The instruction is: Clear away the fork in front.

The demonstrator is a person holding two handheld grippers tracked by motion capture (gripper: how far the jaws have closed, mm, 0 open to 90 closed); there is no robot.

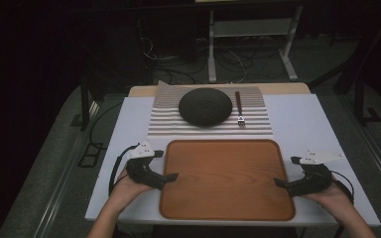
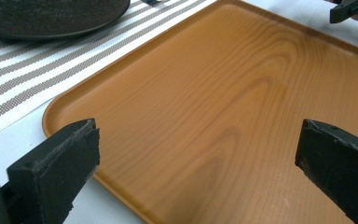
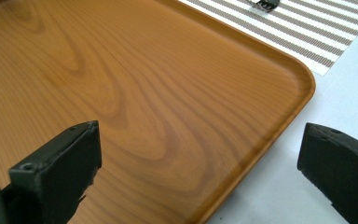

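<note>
The wooden tray (image 1: 226,179) lay flat at the near middle of the white table (image 1: 297,124), its far edge just beside the striped placemat (image 1: 208,126). On that mat sat a dark upturned bowl (image 1: 205,106) with a fork (image 1: 239,109) to its right, both well apart from the tray's near half.

The left gripper (image 1: 171,177) hovered at the tray's left edge, jaws spread wide with nothing between them; in the left gripper view the tray's near-left corner (image 2: 51,116) lay between the two black jaws. The right gripper (image 1: 279,183) mirrored it at the right edge, also spread and empty, and the right gripper view showed the rounded far-right corner (image 3: 303,81) of the tray lying between its jaws.

The step in hand looked like a two-sided grasp of the tray, probably to lift or shift it. To do it well, each gripper likely needed to tilt so that one jaw slid under the raised rim and the other came over it, since the rim was thin and the tray lay flush on the table. Both sides should have closed at about the same point along the edges, opposite each other, so the tray stayed level. Closing one side first risked pushing the tray sideways; lifting unevenly risked it pivoting out of the pinch
</note>
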